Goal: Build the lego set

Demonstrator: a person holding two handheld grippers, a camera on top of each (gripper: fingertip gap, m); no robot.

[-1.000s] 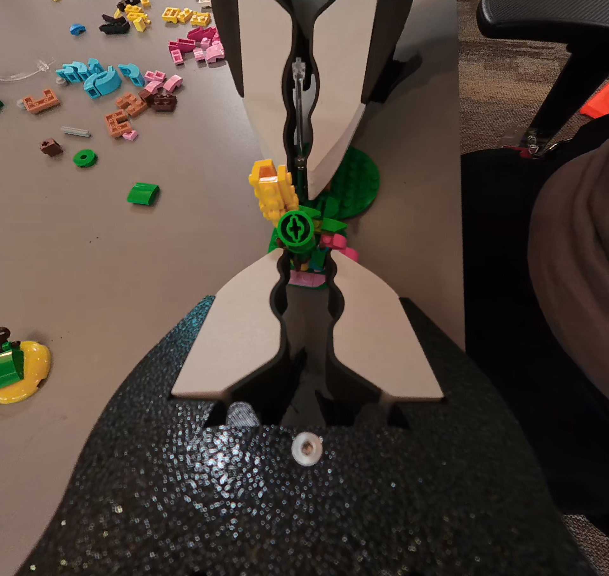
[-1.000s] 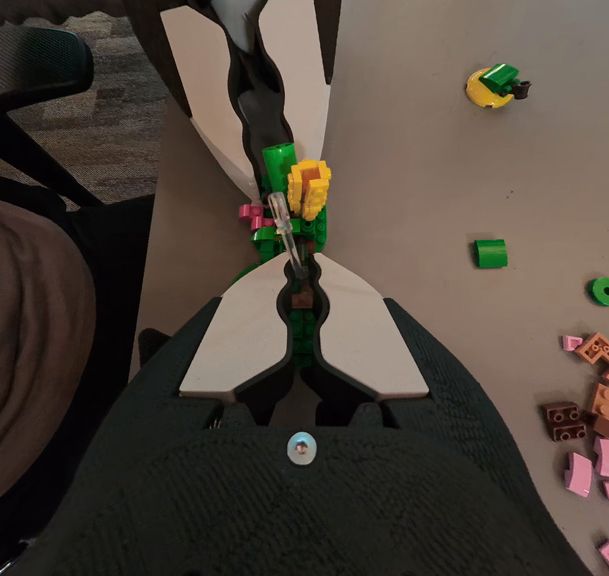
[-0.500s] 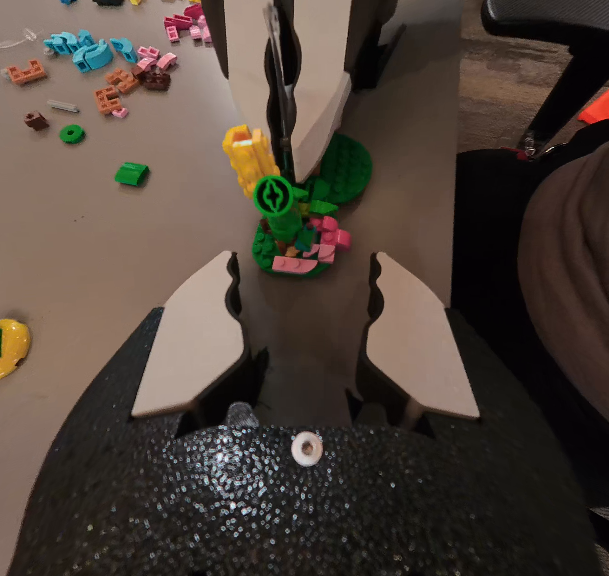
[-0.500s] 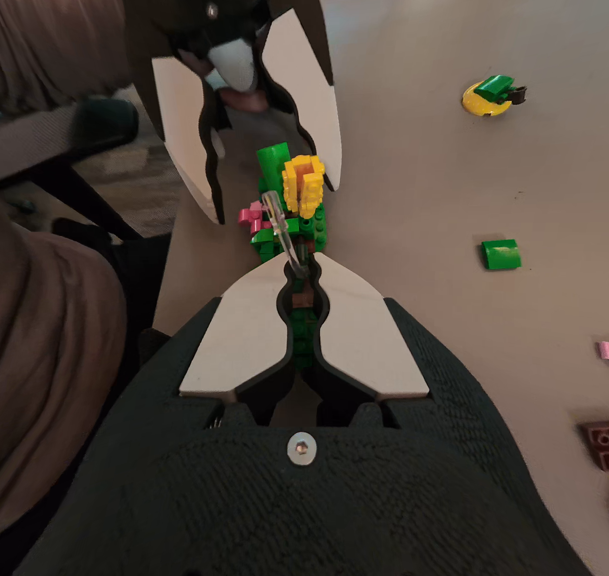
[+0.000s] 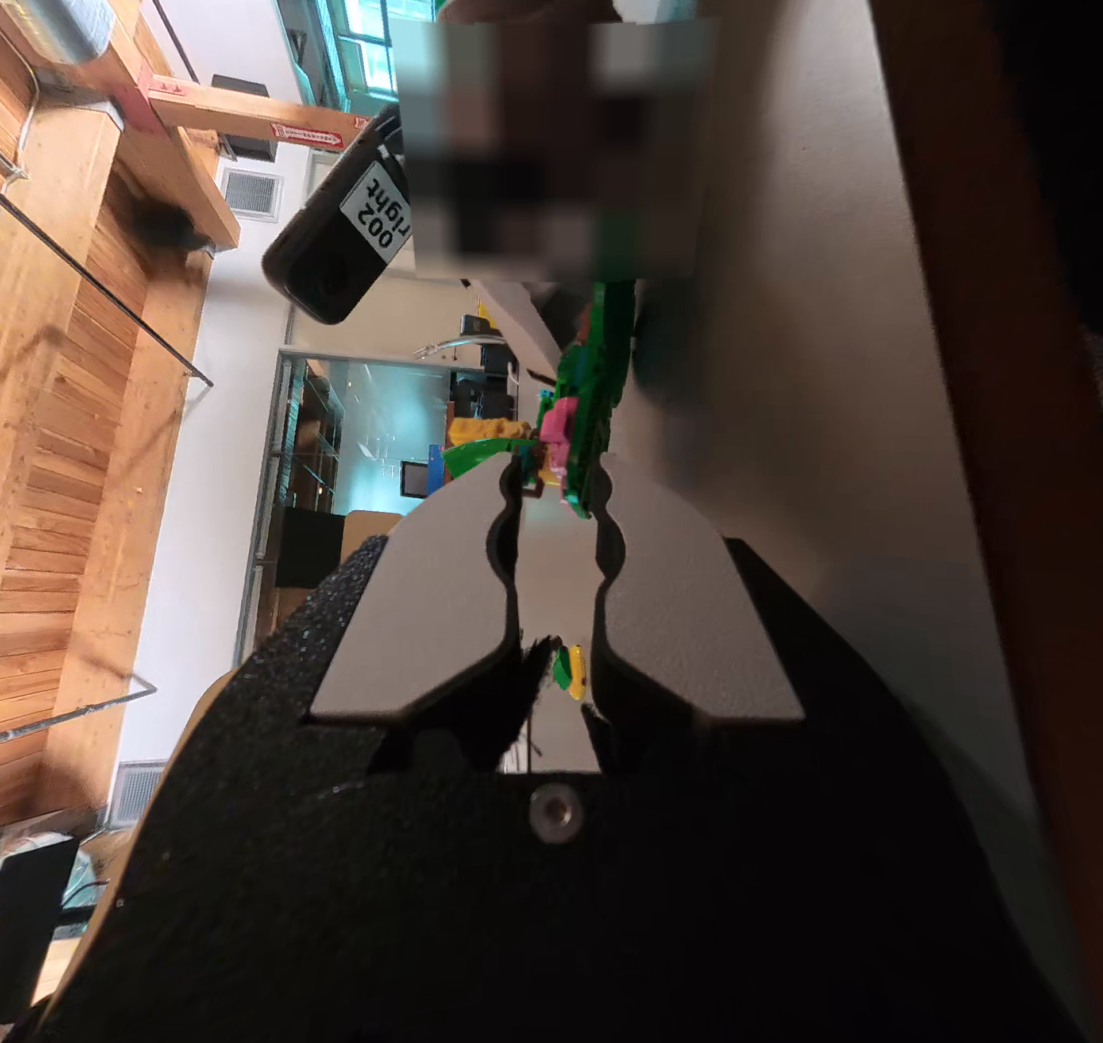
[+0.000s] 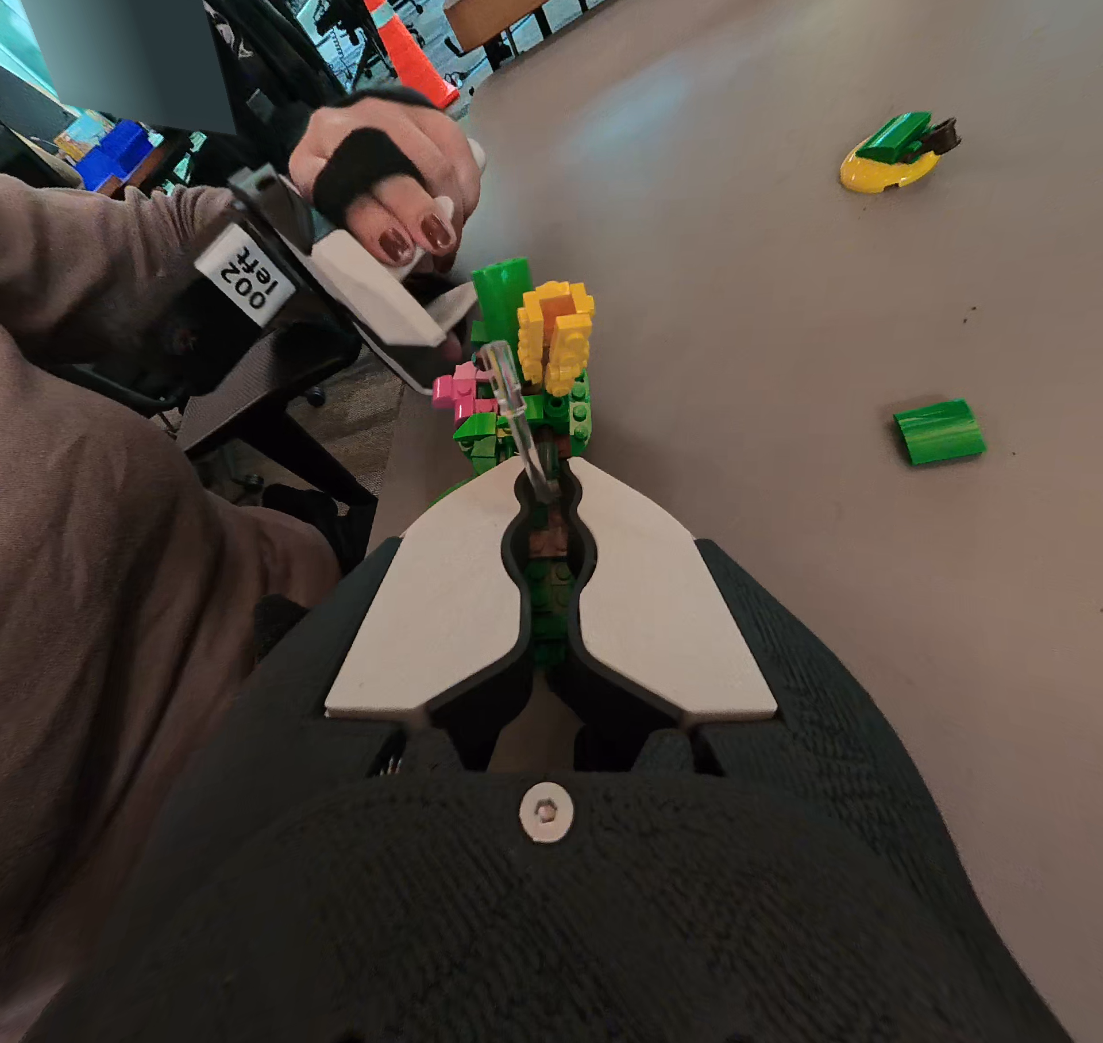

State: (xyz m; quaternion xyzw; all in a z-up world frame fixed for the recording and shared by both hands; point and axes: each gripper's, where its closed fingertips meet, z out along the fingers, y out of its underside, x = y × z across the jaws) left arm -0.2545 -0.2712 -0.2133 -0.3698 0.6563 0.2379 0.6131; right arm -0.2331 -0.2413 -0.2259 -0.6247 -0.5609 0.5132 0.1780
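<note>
The lego flower build (image 6: 555, 334) stands near the table's left edge, with a yellow flower, a green stem (image 6: 501, 298) and a pink flower (image 6: 459, 393). My right gripper (image 6: 546, 474) is shut on a clear rod (image 6: 507, 393), which leans against the build just past the fingertips. My left gripper (image 6: 447, 339), held by a hand (image 6: 388, 172), lies on its side against the build's left. In the left wrist view my left gripper (image 5: 558, 471) has its jaws narrow around the build's (image 5: 591, 405) pink pieces and green base plate, touching both sides.
A yellow dome piece with a green top (image 6: 883, 160) and a loose green curved brick (image 6: 940, 432) lie on the grey table (image 6: 746, 298) to the right. Left of the table edge are a chair (image 6: 250, 393), the person's sleeve and an orange cone (image 6: 406, 53).
My left gripper opened, rolled onto its side and closed in again on the build's base from the left. My right gripper stayed shut on the clear rod at the build.
</note>
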